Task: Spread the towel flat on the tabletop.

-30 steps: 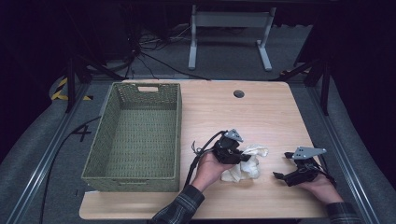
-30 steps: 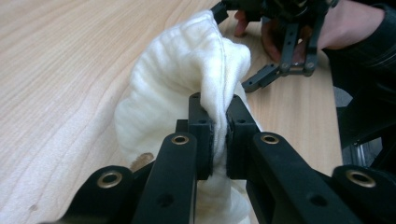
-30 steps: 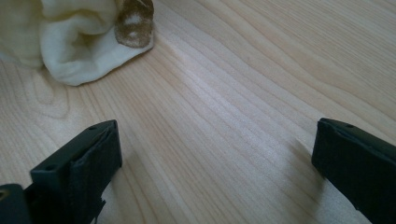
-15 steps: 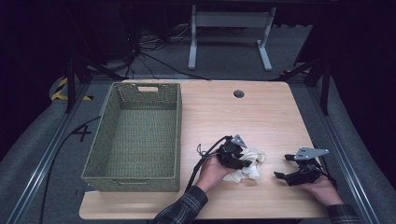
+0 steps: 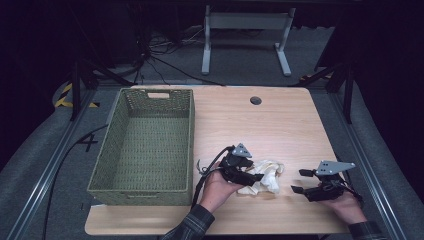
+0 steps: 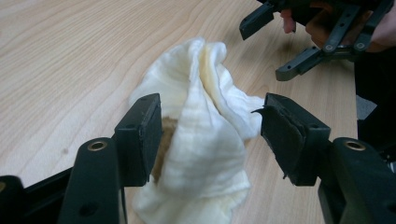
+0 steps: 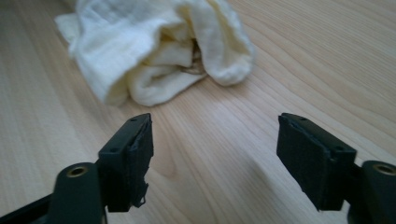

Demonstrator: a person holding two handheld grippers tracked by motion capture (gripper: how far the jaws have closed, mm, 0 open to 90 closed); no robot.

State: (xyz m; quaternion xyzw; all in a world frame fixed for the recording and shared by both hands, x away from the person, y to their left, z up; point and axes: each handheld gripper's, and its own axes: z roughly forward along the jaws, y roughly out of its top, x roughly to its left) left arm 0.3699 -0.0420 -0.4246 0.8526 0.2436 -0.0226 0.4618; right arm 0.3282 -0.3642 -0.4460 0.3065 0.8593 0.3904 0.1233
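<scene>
Right now my left gripper (image 5: 257,176) has its jaws parted and just been opening; in the left gripper view the cream cloth (image 6: 201,140) stands bunched between the pads, which do not press it. From that gripper the cloth spreads toward 3 o'clock on the wooden table (image 5: 280,125), crumpled near the front edge. My right gripper (image 5: 299,181) sits at 3 o'clock of the cloth, a little apart, jaws spread with nothing between them, though they have just been closing; in the right gripper view the cloth (image 7: 159,51) lies at 11 o'clock, beyond the tips. I see the green woven basket (image 5: 145,145) at 9 o'clock of the left gripper.
</scene>
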